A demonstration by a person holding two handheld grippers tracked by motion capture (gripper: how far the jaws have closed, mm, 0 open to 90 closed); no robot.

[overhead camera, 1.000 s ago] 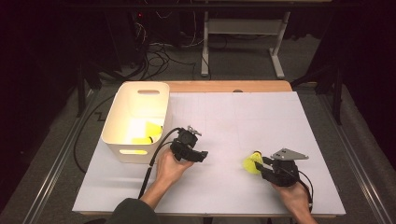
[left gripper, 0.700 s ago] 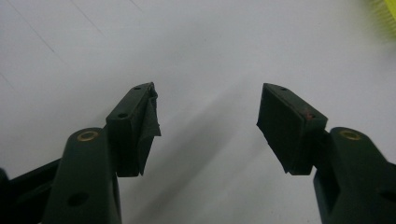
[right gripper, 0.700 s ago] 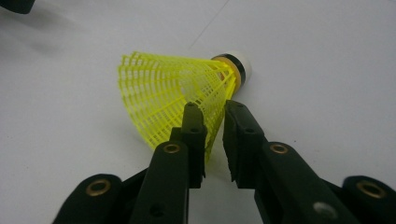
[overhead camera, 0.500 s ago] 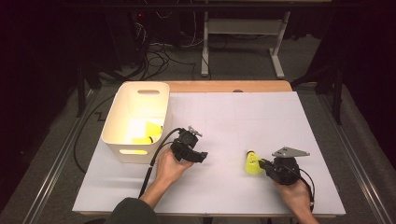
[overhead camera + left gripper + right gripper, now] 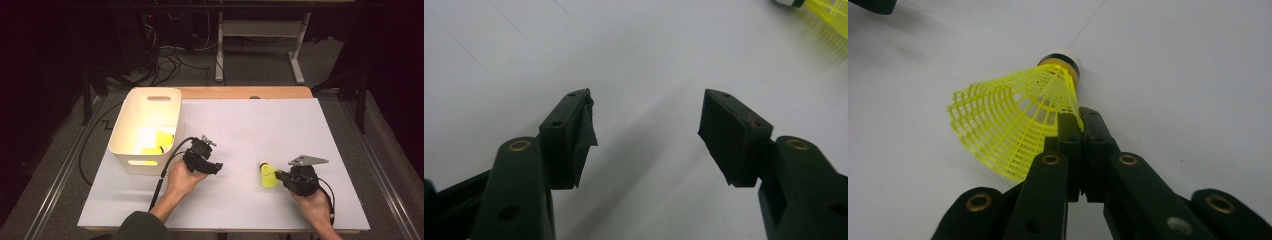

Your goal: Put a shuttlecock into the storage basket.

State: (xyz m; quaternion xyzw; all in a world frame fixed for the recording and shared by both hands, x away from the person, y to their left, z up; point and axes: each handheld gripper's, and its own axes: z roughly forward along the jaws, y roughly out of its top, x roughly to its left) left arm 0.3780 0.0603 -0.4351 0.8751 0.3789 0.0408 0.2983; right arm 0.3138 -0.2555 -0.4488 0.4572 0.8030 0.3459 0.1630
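My right gripper has just closed, pinching the yellow shuttlecock skirt; next I must lift it toward the white bin.

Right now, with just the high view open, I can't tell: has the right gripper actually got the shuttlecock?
Observer: Yes. The right gripper has its jaws shut on the shuttlecock, pinching one side of the yellow mesh skirt.
Operator: And the left gripper?
Observer: The left gripper has its jaws open, with nothing between them.
Operator: Are its pads in good shape?
Observer: Not quite. The lining on one of the pads is frayed and peeling at the edge.
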